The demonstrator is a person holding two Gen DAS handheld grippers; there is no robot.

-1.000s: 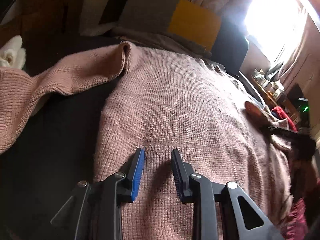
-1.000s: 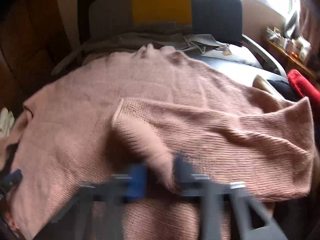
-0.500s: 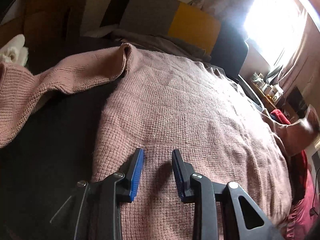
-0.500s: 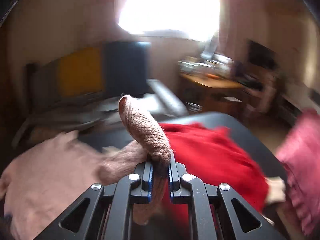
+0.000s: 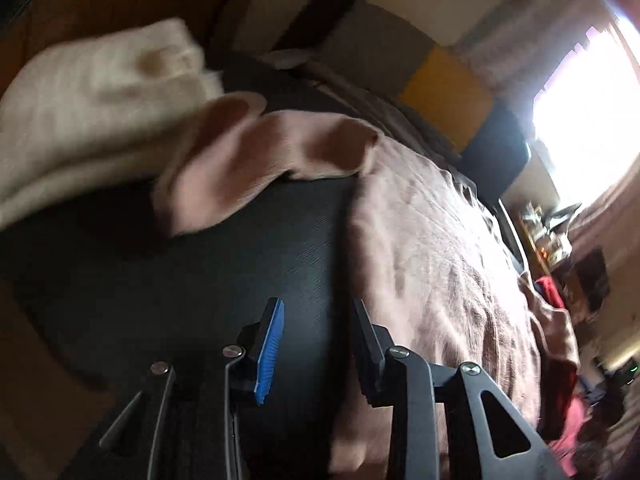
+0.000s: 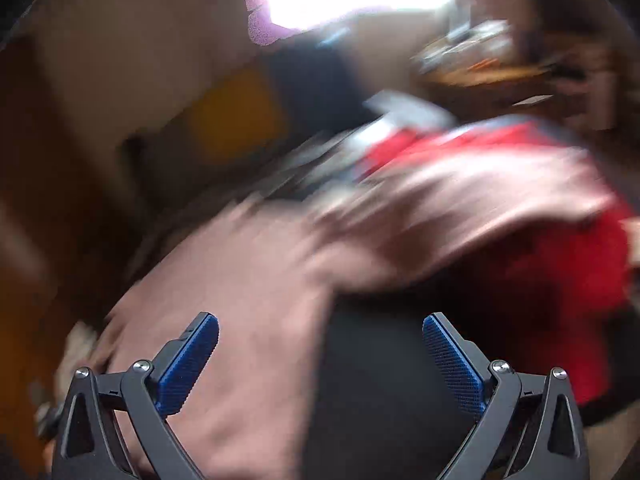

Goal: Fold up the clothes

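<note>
A pink knitted sweater [image 5: 432, 248] lies spread on a black surface [image 5: 200, 280], one sleeve [image 5: 224, 168] flopped out to the left. My left gripper [image 5: 318, 312] is open and empty, over the black surface at the sweater's left edge. In the blurred right wrist view the sweater [image 6: 248, 280] lies below, its other sleeve [image 6: 460, 196] draped over a red garment [image 6: 560, 272]. My right gripper [image 6: 320, 328] is wide open and empty above the sweater's edge.
A folded cream garment [image 5: 80, 112] lies at the far left beside the sleeve. A grey, yellow and dark cushion [image 5: 444, 92] stands behind. A cluttered wooden desk [image 6: 500, 60] is at the right under a bright window [image 5: 592, 112].
My right gripper has let go of the sleeve and opened wide; the sleeve now lies over the red garment. My left gripper has shifted left off the sweater to its edge.
</note>
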